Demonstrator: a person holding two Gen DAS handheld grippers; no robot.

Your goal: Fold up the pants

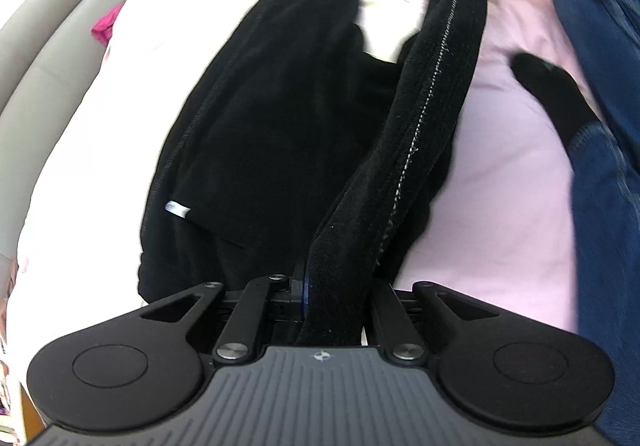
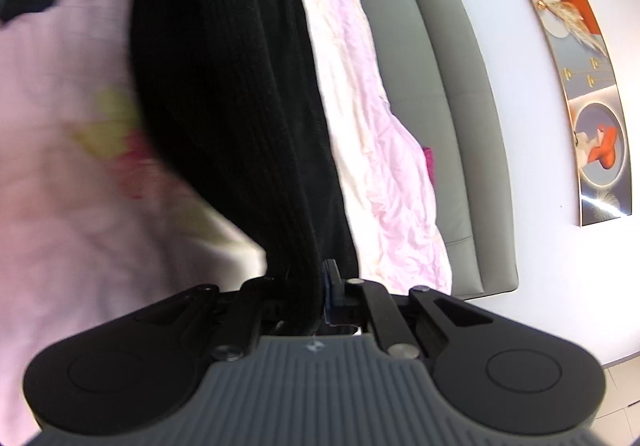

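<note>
Black pants [image 1: 280, 117] lie on a pale pink bed sheet [image 1: 500, 165]. One part lies flat at the left with a small white label. A ridge of its cloth with a white-stitched seam [image 1: 420, 117] rises toward my left gripper [image 1: 336, 294], which is shut on it. In the right wrist view my right gripper [image 2: 308, 290] is shut on another edge of the black pants [image 2: 232, 85], which stretch away from it over the sheet [image 2: 60, 205]. The fingertips of both grippers are mostly hidden by cloth.
A person's leg in blue trousers [image 1: 600, 125] with a black sock [image 1: 556, 93] rests on the bed at the right. A grey padded headboard [image 2: 440, 105] and a white wall with a framed picture [image 2: 584, 85] lie beyond the bed. A magenta item [image 1: 106, 27] sits at the bed edge.
</note>
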